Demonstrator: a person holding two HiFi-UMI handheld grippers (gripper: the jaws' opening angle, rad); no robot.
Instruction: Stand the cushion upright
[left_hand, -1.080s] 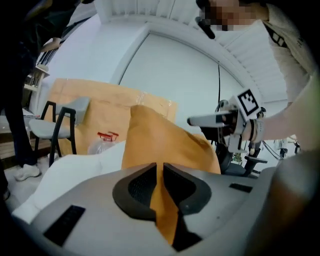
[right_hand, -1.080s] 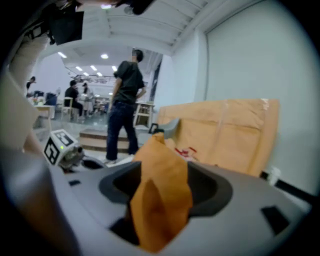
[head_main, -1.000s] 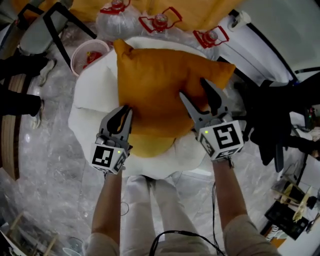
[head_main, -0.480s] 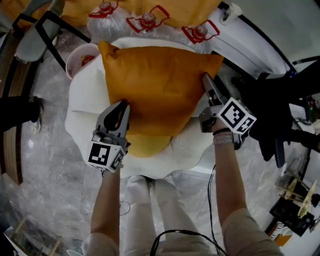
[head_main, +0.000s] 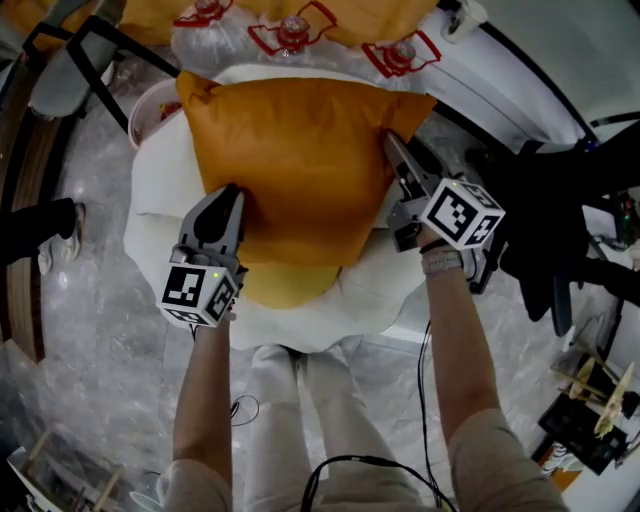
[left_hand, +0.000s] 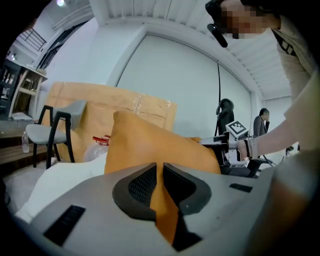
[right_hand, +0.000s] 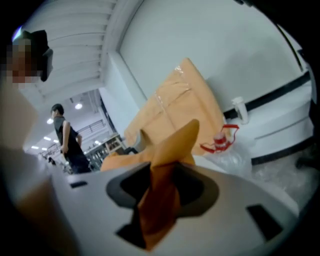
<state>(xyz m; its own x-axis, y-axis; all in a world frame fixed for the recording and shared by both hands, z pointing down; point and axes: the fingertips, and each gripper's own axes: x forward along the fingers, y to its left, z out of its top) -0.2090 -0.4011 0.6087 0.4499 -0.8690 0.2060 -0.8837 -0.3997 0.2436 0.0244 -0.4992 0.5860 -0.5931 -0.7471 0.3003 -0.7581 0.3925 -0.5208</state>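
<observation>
A: Nearest first. The left tool (head_main: 231, 196) is clenching on the cushion (head_main: 290, 160), at its near left edge. In the left gripper view the pads are sitting almost together with a thin fold of orange fabric pinched between them.

B: Noting that. And the right tool (head_main: 394, 150)?

A: It is gripping the cushion's right edge. Its jaws have just been closing, and the right gripper view is showing a bunched ridge of orange fabric caught between them, sticking up past the tips.

B: Where is the cushion sitting?

A: It is resting on white padding (head_main: 160, 210), held between the two tools, with its broad face turned up toward the head camera. In the left gripper view its far left corner is rising above the tool. I cannot tell whether it is fully on edge.

B: Beyond it?

A: A pinkish bucket (head_main: 148, 102) is peeking out by the cushion's far left corner. Clear bottles (head_main: 290, 35) with red handles are lining the far side of the padding. A grey chair (head_main: 60, 65) is standing off to the left. A cardboard sheet (left_hand: 90, 102) is leaning behind the bottles. Farther off, a person (right_hand: 67, 140) in dark clothing is standing in the background.
</observation>
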